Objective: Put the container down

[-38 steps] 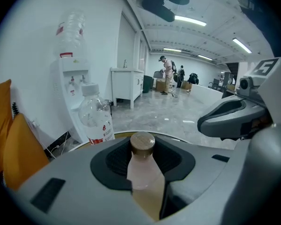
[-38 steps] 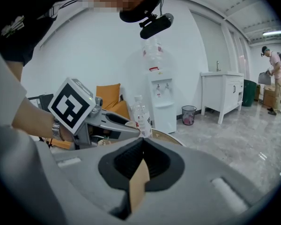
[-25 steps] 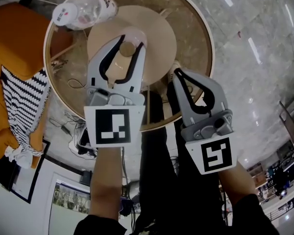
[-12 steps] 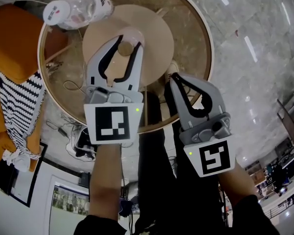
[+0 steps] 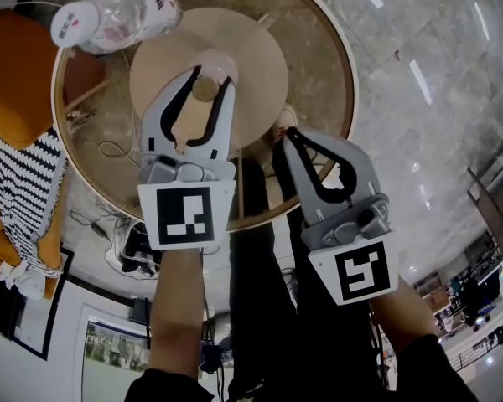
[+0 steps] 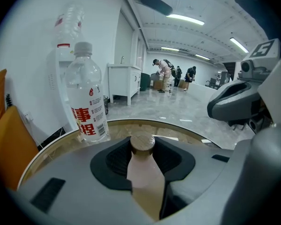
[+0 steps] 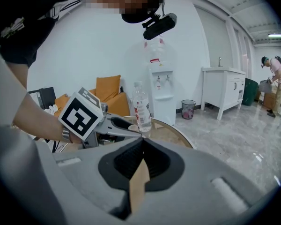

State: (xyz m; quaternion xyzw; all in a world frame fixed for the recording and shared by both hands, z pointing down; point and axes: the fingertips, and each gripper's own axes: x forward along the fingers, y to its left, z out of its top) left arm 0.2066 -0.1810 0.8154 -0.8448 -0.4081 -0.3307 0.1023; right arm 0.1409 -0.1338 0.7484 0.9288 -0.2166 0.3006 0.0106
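The left gripper has its fingers closed on the neck of the pink container, over the counter near the bottle. It seems light, stiff and smooth, so the neck is the good hold. The right gripper is closed and empty.

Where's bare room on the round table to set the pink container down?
Bare: the table's right half, from the container in the left gripper's jaws across to the right rim, and the far edge right of the water bottle. Crowded: far left, around that bottle. The near edge hides under the left gripper and right gripper.
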